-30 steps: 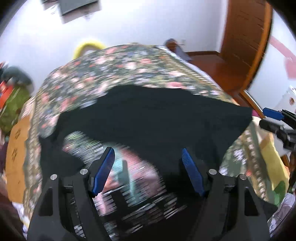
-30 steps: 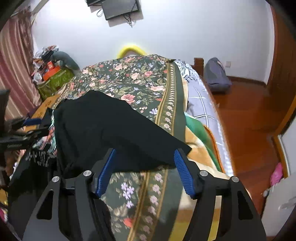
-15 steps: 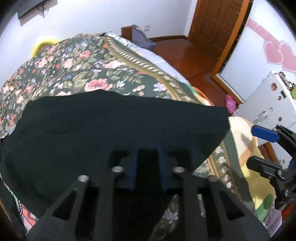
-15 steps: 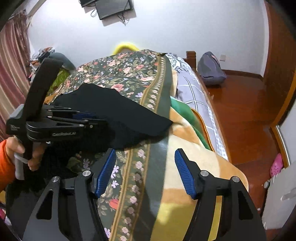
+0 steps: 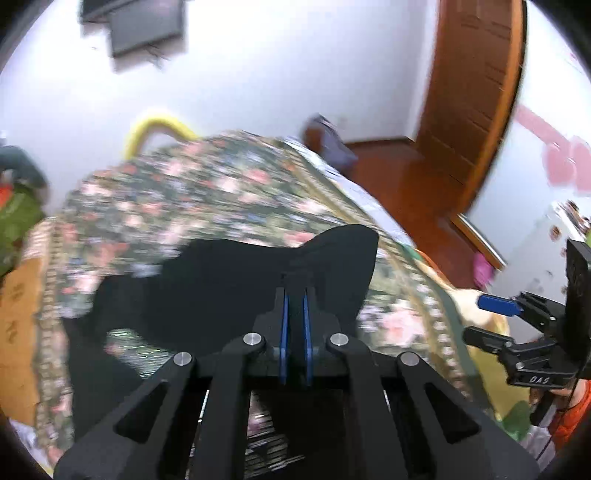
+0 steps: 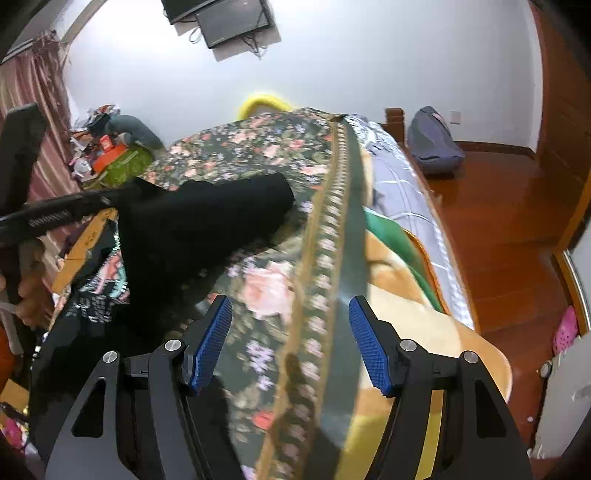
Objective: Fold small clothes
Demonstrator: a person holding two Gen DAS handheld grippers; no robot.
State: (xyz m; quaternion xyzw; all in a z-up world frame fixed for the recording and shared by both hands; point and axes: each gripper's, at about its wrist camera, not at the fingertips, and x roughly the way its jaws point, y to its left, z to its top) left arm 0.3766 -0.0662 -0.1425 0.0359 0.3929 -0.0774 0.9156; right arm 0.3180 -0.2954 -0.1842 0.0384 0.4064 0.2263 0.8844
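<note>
Left wrist view: my left claw point(image 5: 294, 317) pinches the black garment point(image 5: 236, 280), which trails ahead-left over the bed point(image 5: 207, 192); my right claw point(image 6: 290, 343) waits wide, empty

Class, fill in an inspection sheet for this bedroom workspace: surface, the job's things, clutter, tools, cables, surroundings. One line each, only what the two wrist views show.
Surface: floral bedspread over a bed, with a yellow blanket at its near corner.
Job's things: black garment, one part lifted off the bedspread; a patterned garment lies under it.
Clutter: heap of bags and boxes beside the bed's far left.
Tools: left tool shut on the black garment; right tool open, nothing between its pads.
Cables: wires hang below the wall screen.
Surroundings: white wall, wooden floor, blue backpack, wooden door.
</note>
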